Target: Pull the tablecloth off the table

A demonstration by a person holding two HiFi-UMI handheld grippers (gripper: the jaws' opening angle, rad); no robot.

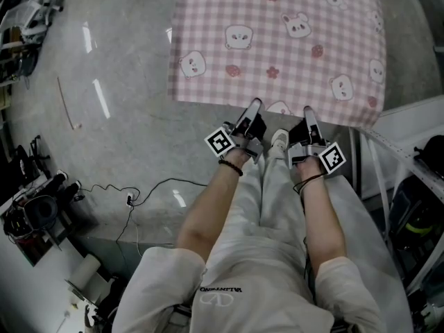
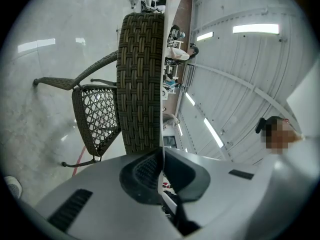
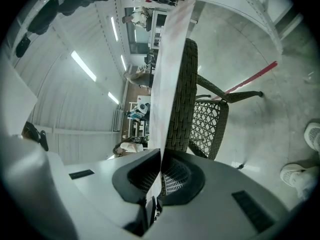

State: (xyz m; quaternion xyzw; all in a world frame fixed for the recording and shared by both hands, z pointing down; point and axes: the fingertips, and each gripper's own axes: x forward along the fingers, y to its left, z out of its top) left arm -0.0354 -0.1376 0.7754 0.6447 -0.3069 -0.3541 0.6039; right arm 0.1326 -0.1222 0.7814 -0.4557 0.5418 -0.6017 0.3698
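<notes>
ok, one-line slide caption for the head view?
From above: left gripper and right gripper both shut on the near edge of the pink bear-print tablecloth, set to pull it off.

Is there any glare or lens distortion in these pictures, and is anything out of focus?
Head view: sharp and evenly lit, but ceiling lights glare as white streaks on the grey floor, and the tablecloth bulges a little toward the edges. Left gripper view and right gripper view: strong fisheye, black corners, bowed ceiling light strips, which are blown out to white.
</notes>
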